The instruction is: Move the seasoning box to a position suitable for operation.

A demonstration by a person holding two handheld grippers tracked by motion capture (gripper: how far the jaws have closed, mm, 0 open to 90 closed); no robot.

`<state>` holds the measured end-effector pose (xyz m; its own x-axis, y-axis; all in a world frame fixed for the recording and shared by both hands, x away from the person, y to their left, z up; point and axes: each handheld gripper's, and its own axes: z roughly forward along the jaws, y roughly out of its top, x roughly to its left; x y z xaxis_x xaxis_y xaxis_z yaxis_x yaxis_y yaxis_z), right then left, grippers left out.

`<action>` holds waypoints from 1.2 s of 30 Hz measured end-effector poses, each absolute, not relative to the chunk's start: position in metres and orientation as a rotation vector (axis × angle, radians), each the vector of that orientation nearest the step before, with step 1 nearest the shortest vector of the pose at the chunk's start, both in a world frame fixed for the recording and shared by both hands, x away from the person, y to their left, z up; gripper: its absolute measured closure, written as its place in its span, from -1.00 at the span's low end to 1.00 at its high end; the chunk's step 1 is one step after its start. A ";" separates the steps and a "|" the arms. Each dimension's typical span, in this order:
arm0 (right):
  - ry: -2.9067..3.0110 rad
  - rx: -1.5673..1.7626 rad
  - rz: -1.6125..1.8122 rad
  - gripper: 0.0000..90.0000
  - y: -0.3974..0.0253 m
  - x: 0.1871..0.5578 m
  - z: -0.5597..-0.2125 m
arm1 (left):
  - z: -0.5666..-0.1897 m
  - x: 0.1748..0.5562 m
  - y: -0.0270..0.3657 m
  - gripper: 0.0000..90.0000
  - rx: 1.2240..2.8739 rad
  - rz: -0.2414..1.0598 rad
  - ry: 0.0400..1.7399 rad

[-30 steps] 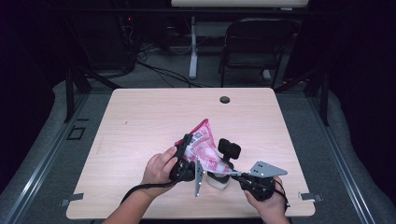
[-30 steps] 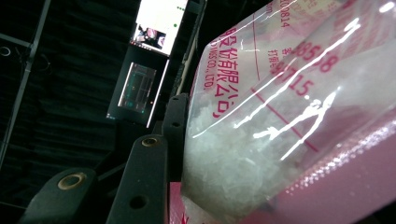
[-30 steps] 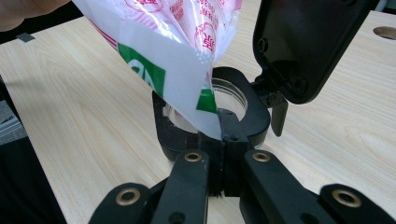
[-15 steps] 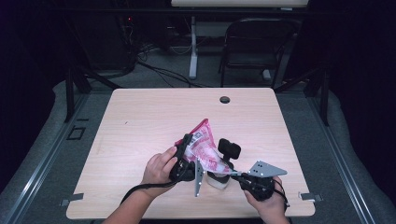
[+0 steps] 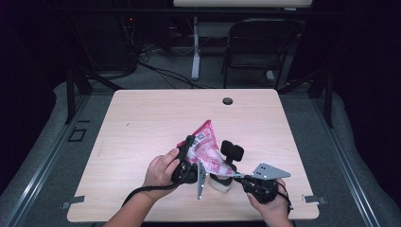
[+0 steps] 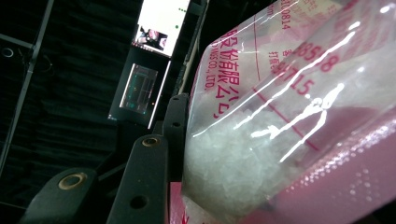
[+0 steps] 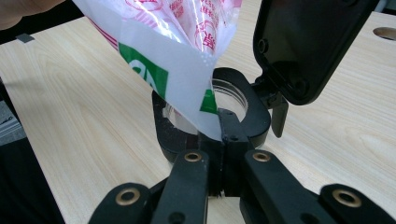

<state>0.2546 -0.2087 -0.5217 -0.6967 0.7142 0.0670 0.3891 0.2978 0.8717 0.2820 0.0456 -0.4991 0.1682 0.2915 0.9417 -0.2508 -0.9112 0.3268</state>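
A pink-and-clear plastic bag (image 5: pixel 206 146) of white crystals (image 6: pixel 233 158) is tilted over a small white container (image 5: pixel 221 182) near the table's front edge. My left gripper (image 5: pixel 188 147) (image 6: pixel 189 121) is shut on the bag, and only one of its fingers (image 6: pixel 173 122) is visible beside it. The bag's lower corner (image 7: pixel 196 100) pokes into the container's round opening (image 7: pixel 229 95). My right gripper (image 5: pixel 238 178) (image 7: pixel 223 135) is shut on the container's black rim (image 7: pixel 254 119). The black flip lid (image 5: pixel 232 151) (image 7: pixel 303 42) stands open.
The wooden table (image 5: pixel 142 123) has a round cable hole (image 5: pixel 228 100) near its far edge. A black chair (image 5: pixel 257 47) and cables stand on the floor beyond the table. A lit screen (image 6: pixel 161 25) hangs overhead in the left gripper view.
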 end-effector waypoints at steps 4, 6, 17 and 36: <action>2.235 0.997 1.359 1.00 -0.209 0.255 -0.522 | -0.499 0.282 0.046 0.51 2.047 1.790 0.043; 2.235 0.996 1.355 1.00 -0.209 0.255 -0.522 | -0.499 0.282 0.046 0.51 2.046 1.790 0.042; 2.235 0.997 1.357 1.00 -0.209 0.255 -0.522 | -0.498 0.282 0.046 0.51 2.042 1.789 0.043; 2.231 0.997 1.356 0.99 -0.208 0.255 -0.521 | -0.501 0.283 0.048 0.51 2.060 1.768 0.054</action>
<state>0.2547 -0.2081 -0.5215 -0.6936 0.7174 0.0646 0.3877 0.2963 0.8728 0.2835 0.0477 -0.5007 0.1891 0.2983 0.9355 -0.2403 -0.9097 0.3387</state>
